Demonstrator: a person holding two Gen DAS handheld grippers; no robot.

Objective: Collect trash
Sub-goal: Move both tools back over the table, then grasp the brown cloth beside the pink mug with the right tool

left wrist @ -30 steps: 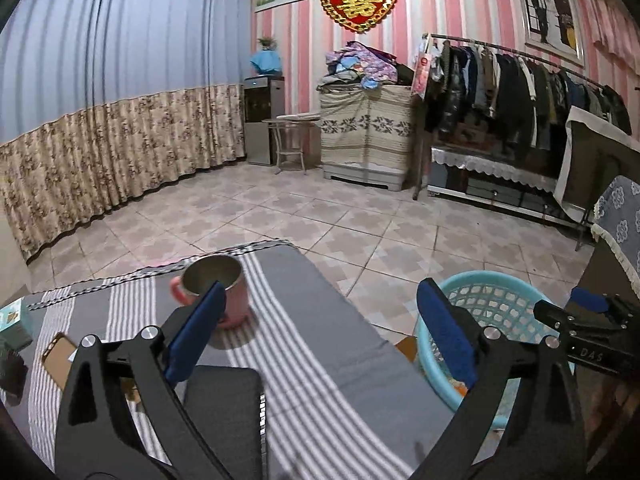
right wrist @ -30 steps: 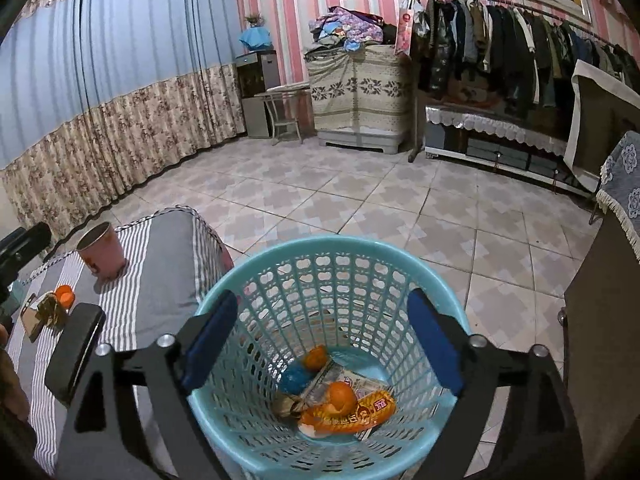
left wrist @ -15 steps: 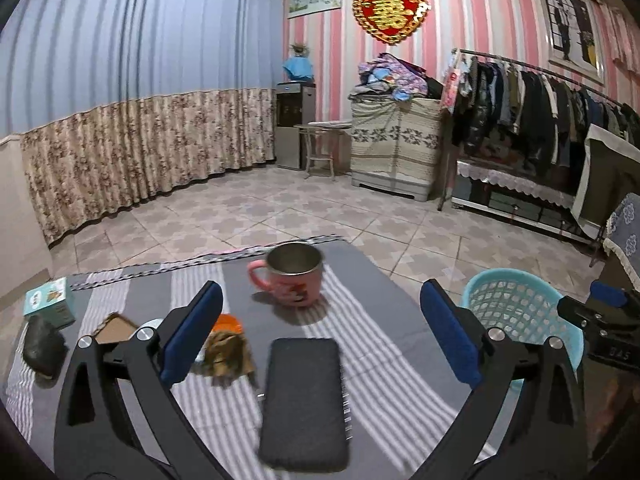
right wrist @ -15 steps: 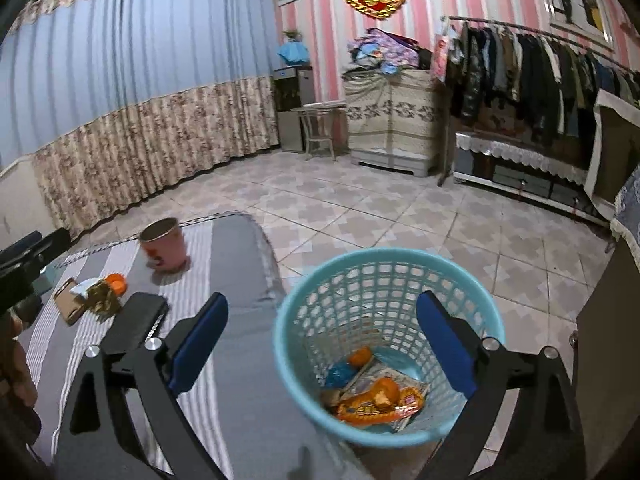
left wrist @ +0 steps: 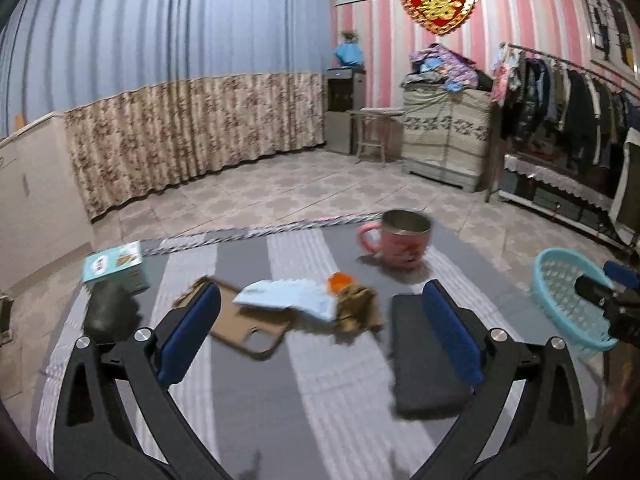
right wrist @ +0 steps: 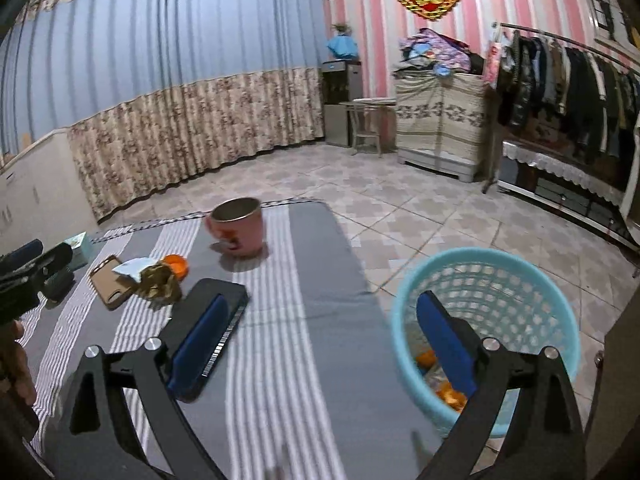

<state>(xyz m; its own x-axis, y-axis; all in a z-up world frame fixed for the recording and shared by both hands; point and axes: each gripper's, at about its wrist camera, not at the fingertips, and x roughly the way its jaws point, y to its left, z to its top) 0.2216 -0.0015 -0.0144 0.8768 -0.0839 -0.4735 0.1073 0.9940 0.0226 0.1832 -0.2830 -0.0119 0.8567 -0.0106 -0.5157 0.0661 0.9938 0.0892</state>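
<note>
On the striped grey tablecloth (left wrist: pixel 304 400) lies a small heap of trash: a white paper scrap (left wrist: pixel 288 298), an orange peel (left wrist: pixel 340 280) and a crumpled brown wrapper (left wrist: pixel 356 306). My left gripper (left wrist: pixel 320 292) hovers open in front of the heap, nothing between its fingers. The teal basket (right wrist: pixel 480 264) stands on the floor off the table's right edge, with orange scraps (right wrist: pixel 426 358) inside. My right gripper (right wrist: pixel 322 300) is open and empty, over the table edge beside the basket. The same heap, wrapper (right wrist: pixel 158 280) and peel (right wrist: pixel 176 264), lies to its left.
A pink mug (left wrist: pixel 400 240) stands behind the heap. A black phone (left wrist: pixel 424 356) lies to the right of the heap and a brown phone case (left wrist: pixel 248 328) partly under the paper. A teal box (left wrist: pixel 114 266) and a dark object (left wrist: pixel 108 312) sit at the left. A clothes rack lines the far right wall.
Both views have swung left, from the basket toward the table. The trash heap has come into view between the left fingers. The right gripper has left the basket's mouth.
</note>
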